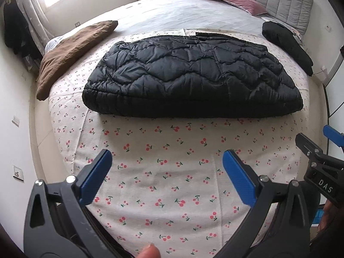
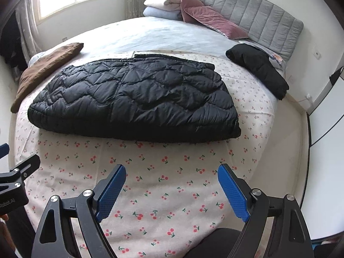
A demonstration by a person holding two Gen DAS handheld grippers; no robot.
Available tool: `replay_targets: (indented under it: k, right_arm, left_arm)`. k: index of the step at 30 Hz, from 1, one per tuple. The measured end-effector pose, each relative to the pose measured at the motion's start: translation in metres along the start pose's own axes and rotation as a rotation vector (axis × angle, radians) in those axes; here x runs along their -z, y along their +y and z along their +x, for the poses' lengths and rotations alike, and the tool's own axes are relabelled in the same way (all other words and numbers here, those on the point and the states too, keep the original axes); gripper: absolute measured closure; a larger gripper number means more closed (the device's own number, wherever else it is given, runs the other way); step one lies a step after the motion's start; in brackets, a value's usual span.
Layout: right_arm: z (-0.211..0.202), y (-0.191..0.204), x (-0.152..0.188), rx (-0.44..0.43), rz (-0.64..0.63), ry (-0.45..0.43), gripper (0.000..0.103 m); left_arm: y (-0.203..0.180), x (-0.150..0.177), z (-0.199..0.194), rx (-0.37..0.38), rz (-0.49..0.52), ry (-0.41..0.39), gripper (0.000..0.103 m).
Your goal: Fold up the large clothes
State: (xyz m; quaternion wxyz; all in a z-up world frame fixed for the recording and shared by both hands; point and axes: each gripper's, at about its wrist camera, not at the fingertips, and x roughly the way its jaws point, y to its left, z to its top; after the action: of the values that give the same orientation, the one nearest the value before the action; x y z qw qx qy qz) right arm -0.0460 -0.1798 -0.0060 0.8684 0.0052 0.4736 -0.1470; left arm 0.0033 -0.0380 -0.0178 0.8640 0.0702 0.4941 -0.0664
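Item: black quilted jacket [image 1: 191,75], folded on the cherry-print sheet [image 1: 163,172] ahead of both hand-held grippers, left [image 1: 167,173] and right [image 2: 171,188], each gaping empty; risk noted: slippery puffy layers could spring apart if pinched unevenly.

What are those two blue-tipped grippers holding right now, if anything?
Nothing. The left gripper and right gripper both stand open over the cherry-print sheet, short of the folded black quilted puffer jacket.
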Motion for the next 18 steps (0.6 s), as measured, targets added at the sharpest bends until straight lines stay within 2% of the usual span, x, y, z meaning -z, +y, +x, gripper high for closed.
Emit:
replay_targets:
  k: [18]
  right_arm:
    - [0.0022,0.0074,-0.0021,-0.034,-0.01,-0.004,0.015]
  left_arm:
    - [-0.0027,0.0007,0.0033,0.027,-0.004,0.012,0.001]
